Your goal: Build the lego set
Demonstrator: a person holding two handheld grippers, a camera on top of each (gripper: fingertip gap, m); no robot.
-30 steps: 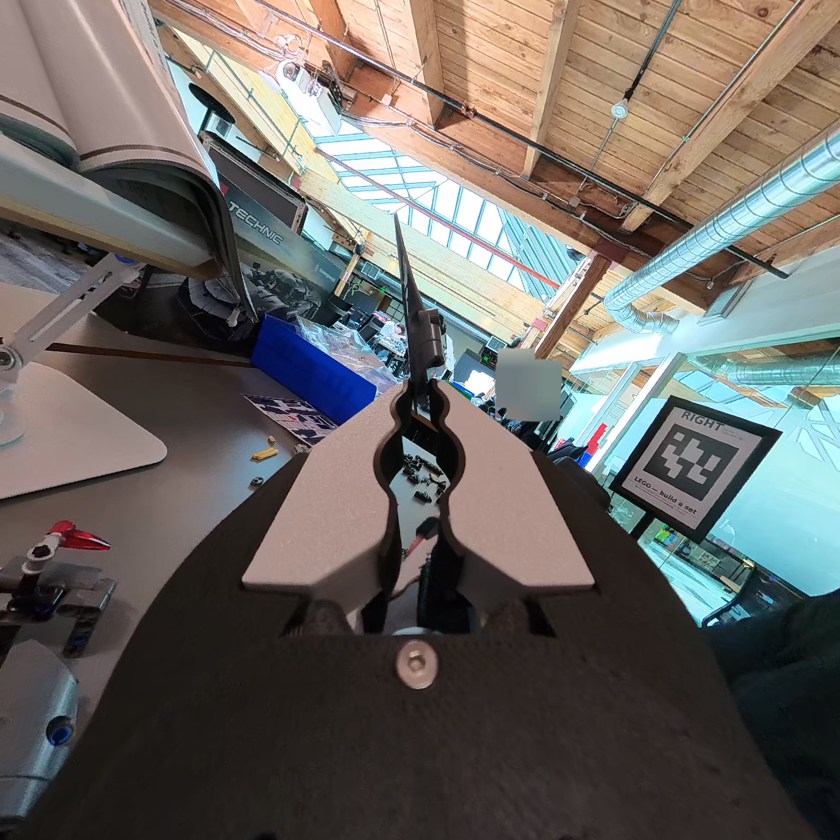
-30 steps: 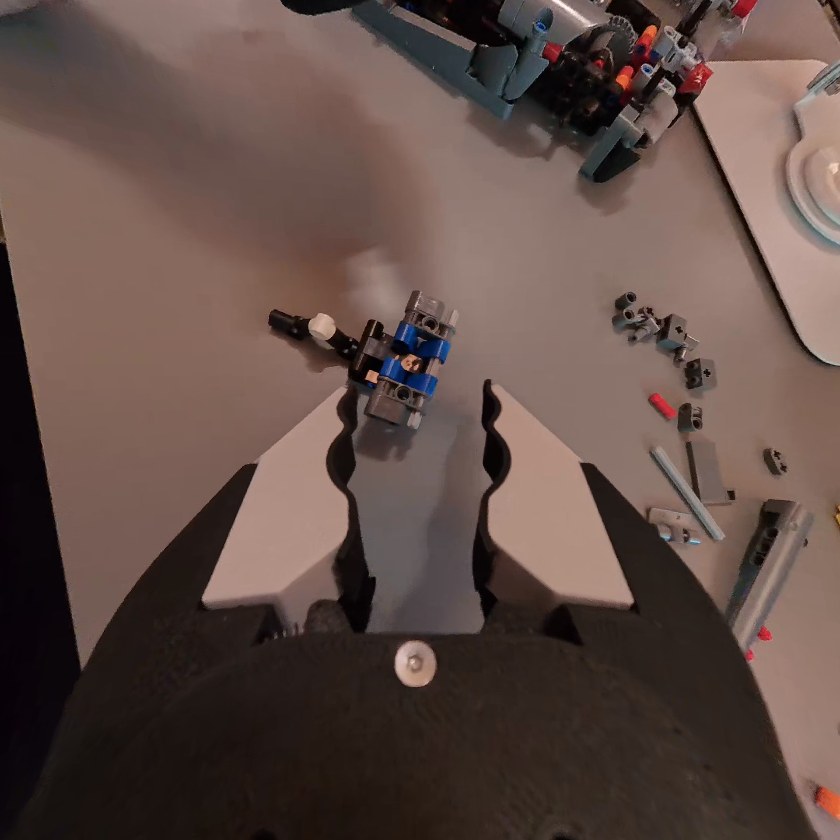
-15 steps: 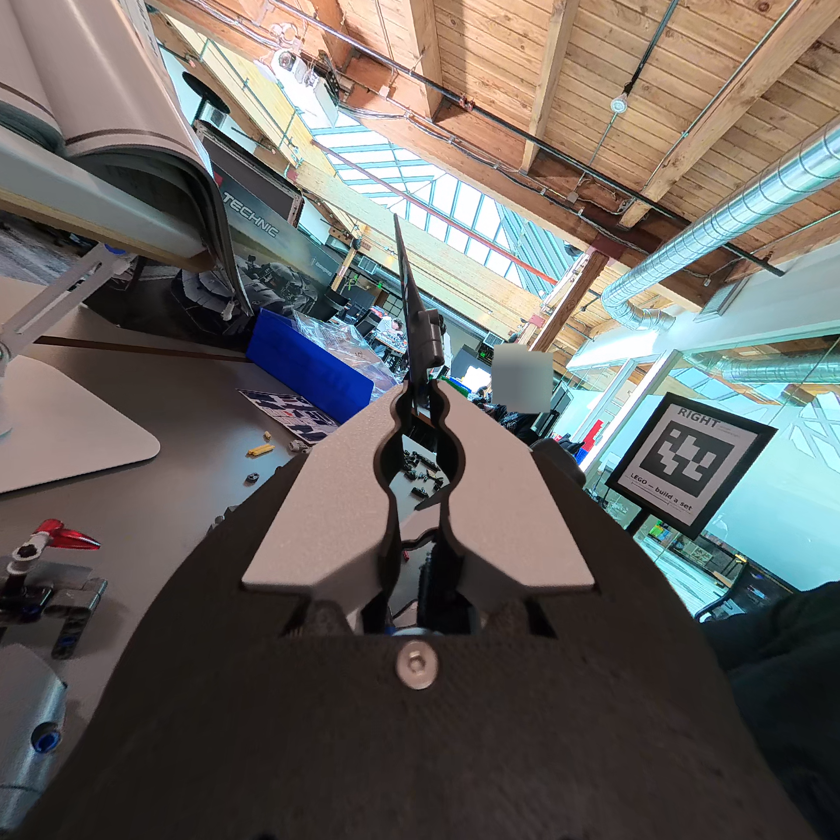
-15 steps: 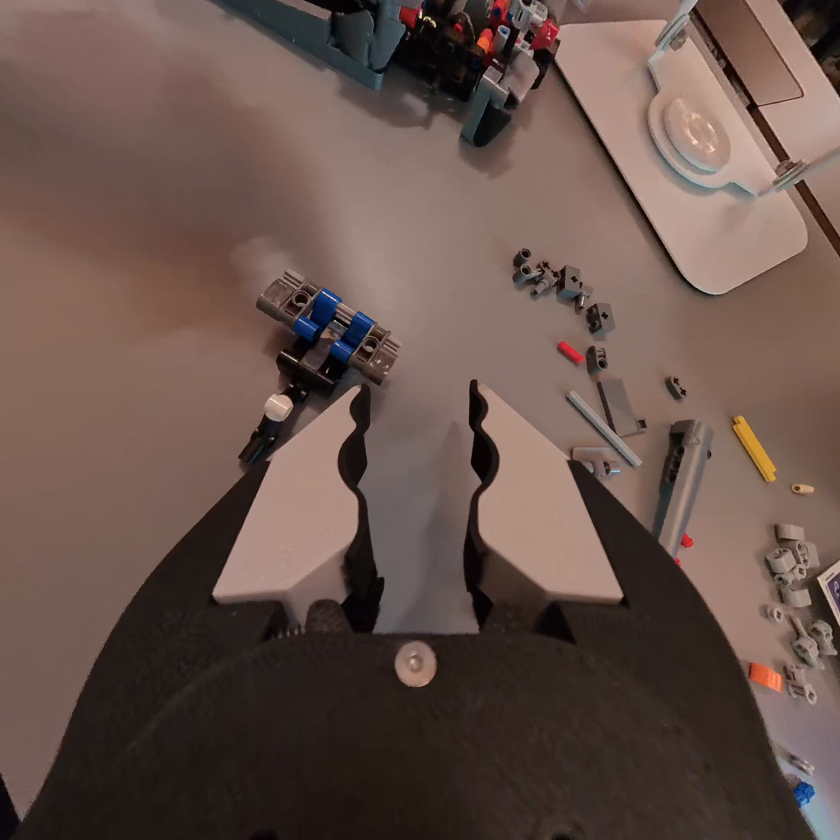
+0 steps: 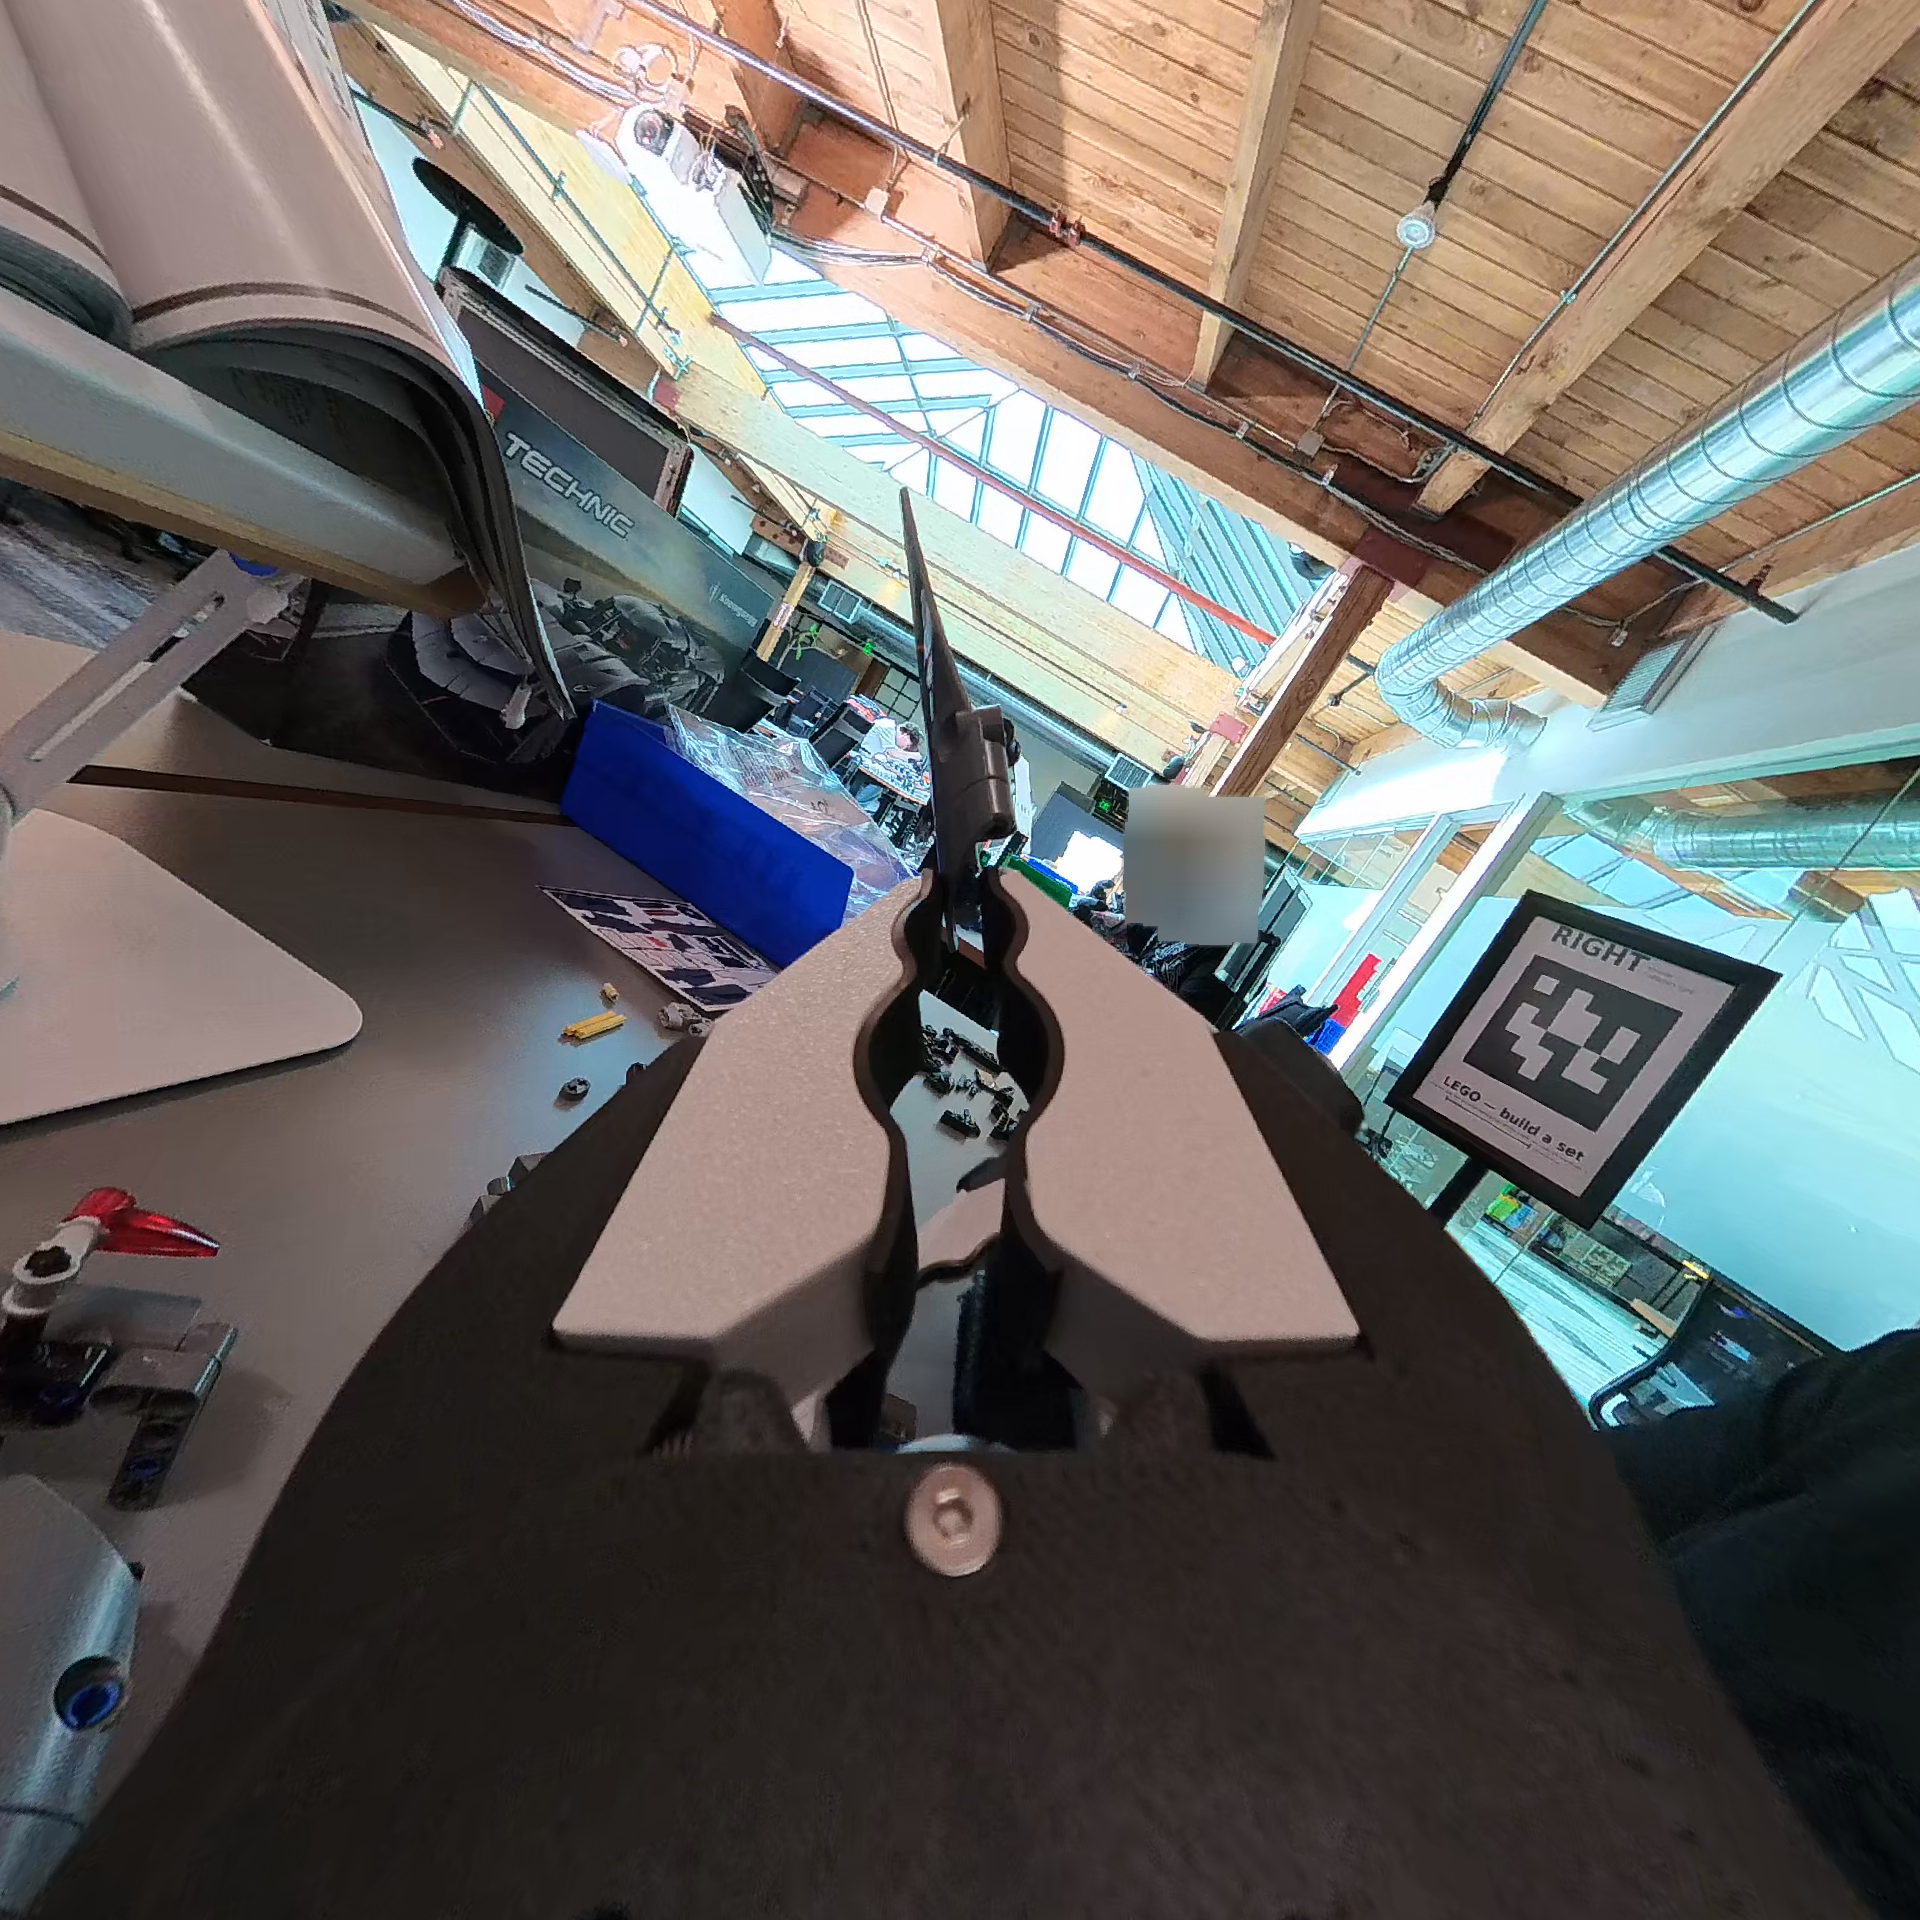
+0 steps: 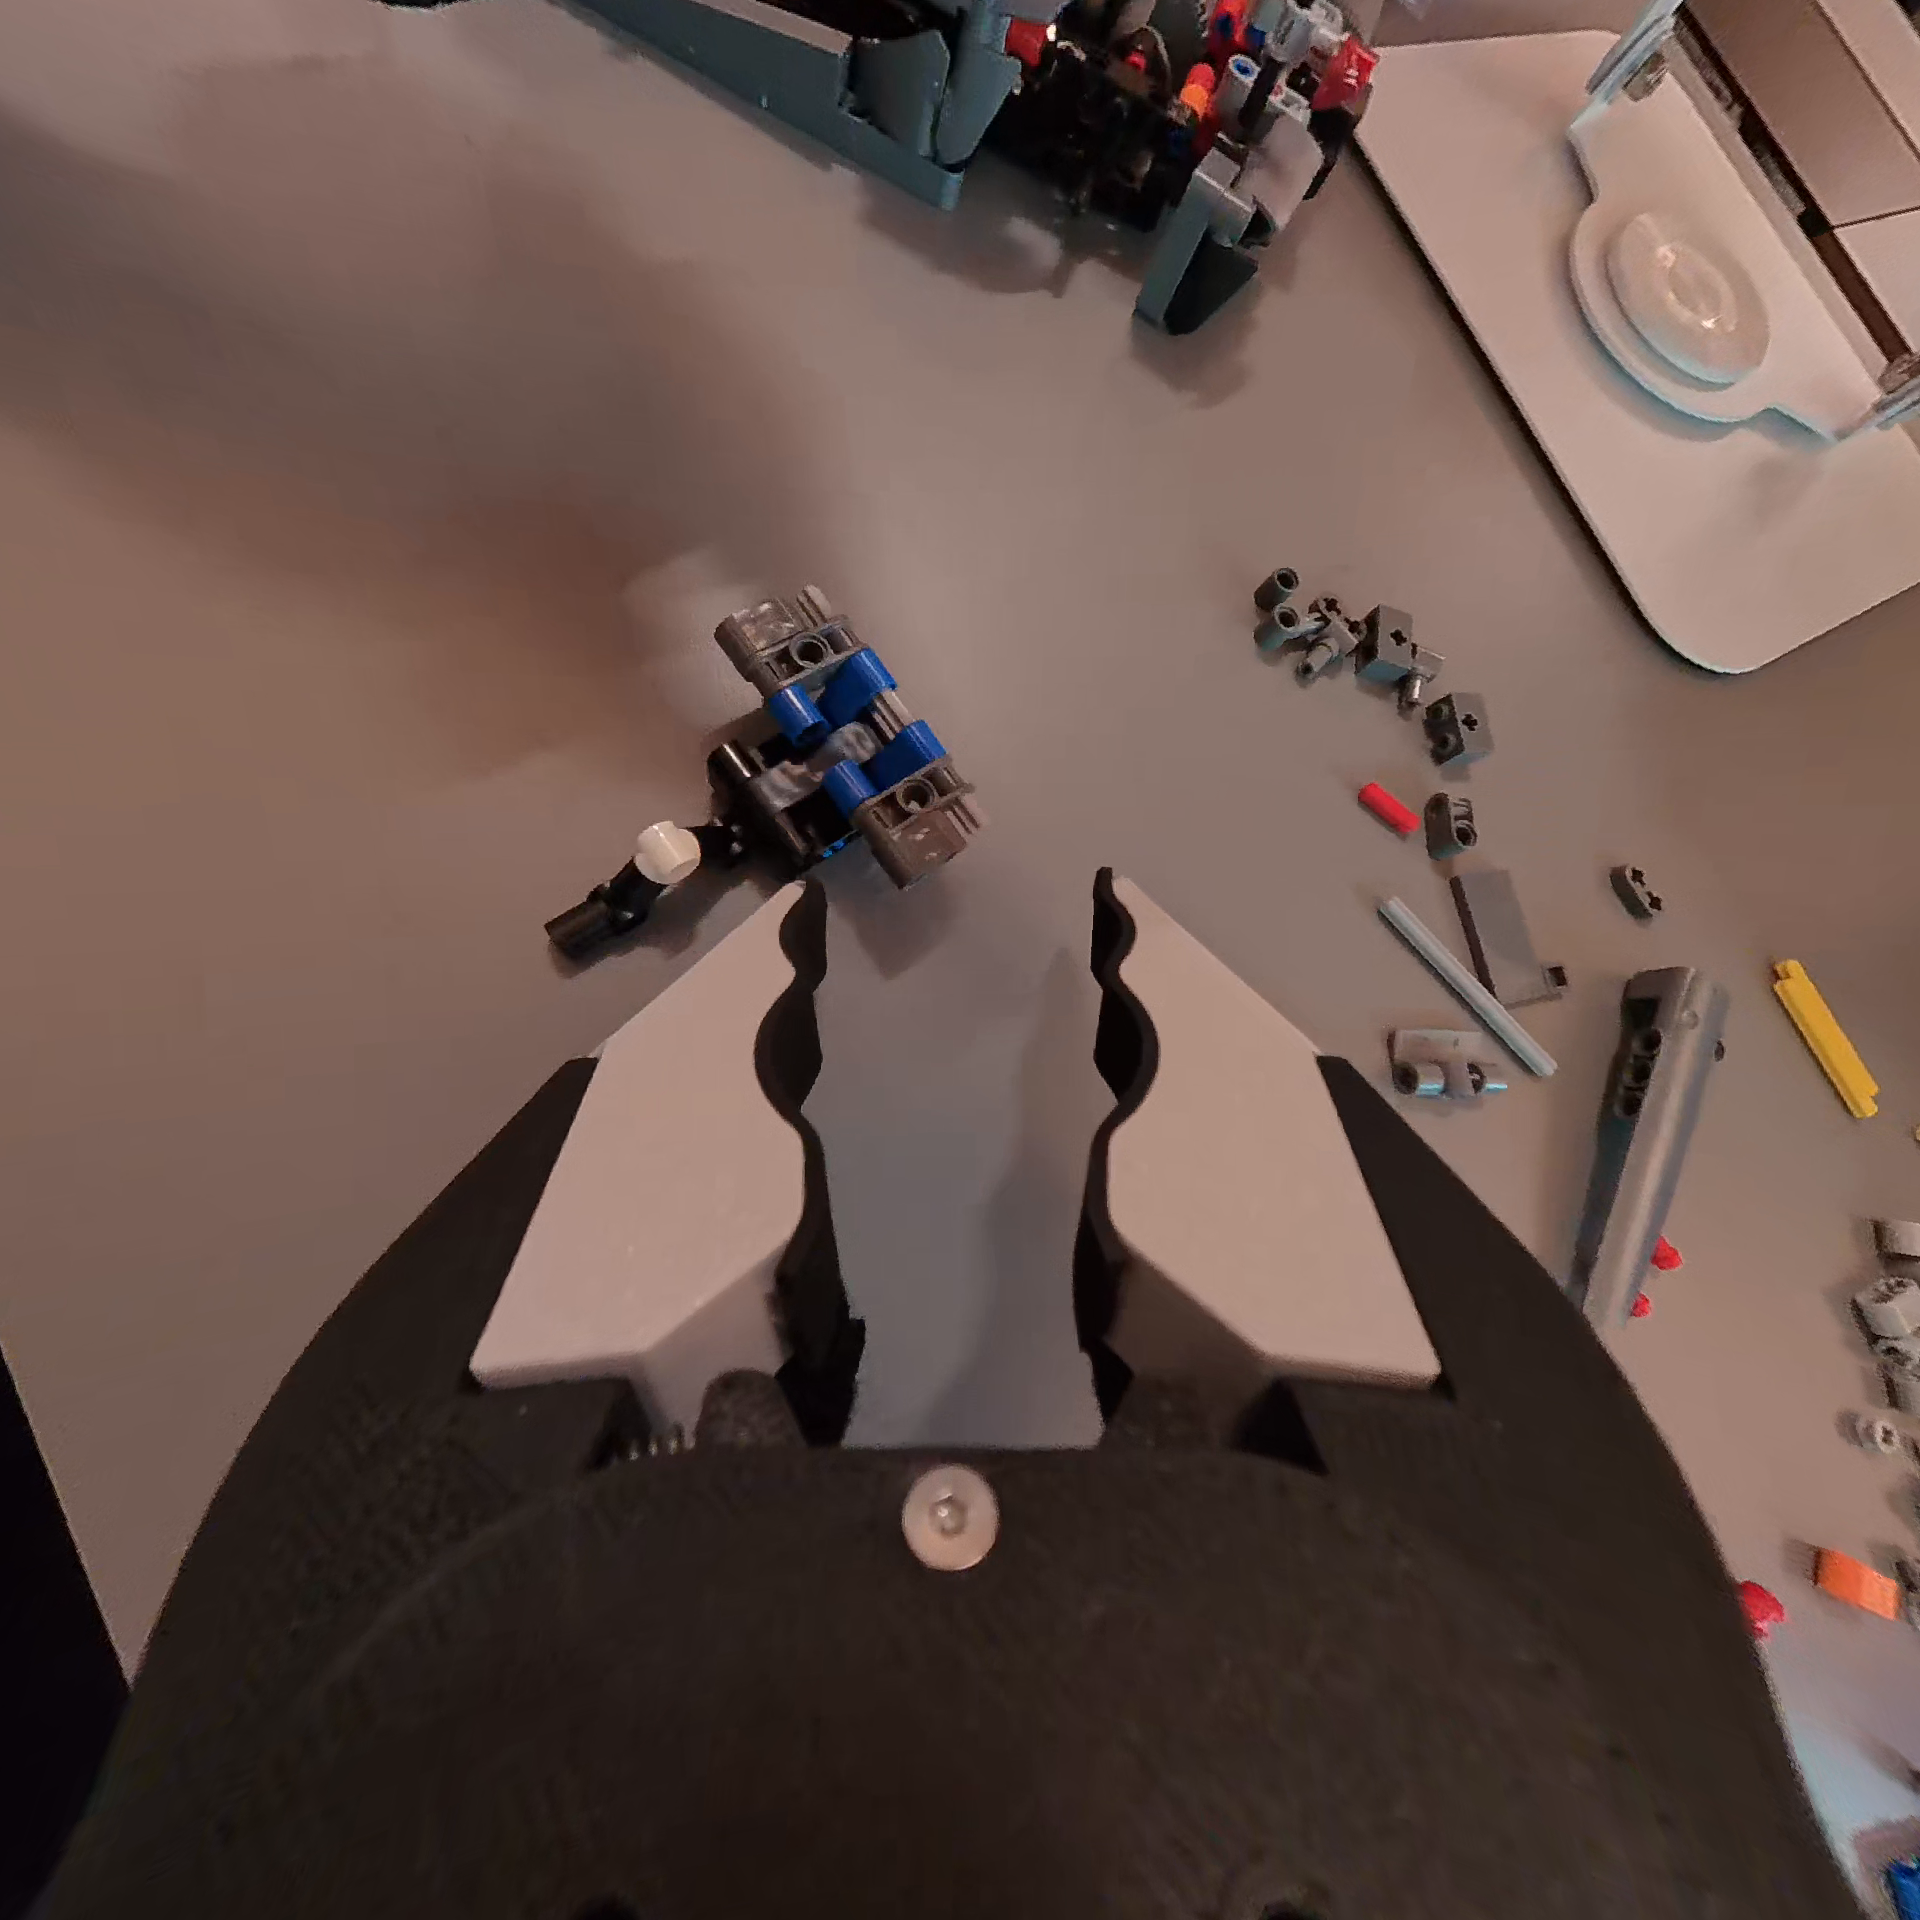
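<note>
Right gripper [image 6: 951,899] spread, lining up a pick.
The blue-and-grey plastic lego sub-assembly [image 6: 844,743] lies just ahead-left of its fingertips; the left gripper [image 5: 961,883] pinches a thin dark pointed panel [image 5: 940,707] upright, likely awaiting attachment.

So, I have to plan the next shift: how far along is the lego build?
Partly done. A large grey model stands assembled at the table's far edge, and a small blue-and-grey sub-assembly lies built ahead of the open right gripper. In hand: the left gripper is shut on a thin dark panel piece. Left: many loose parts, such as the yellow piece, lie unplaced.
</note>
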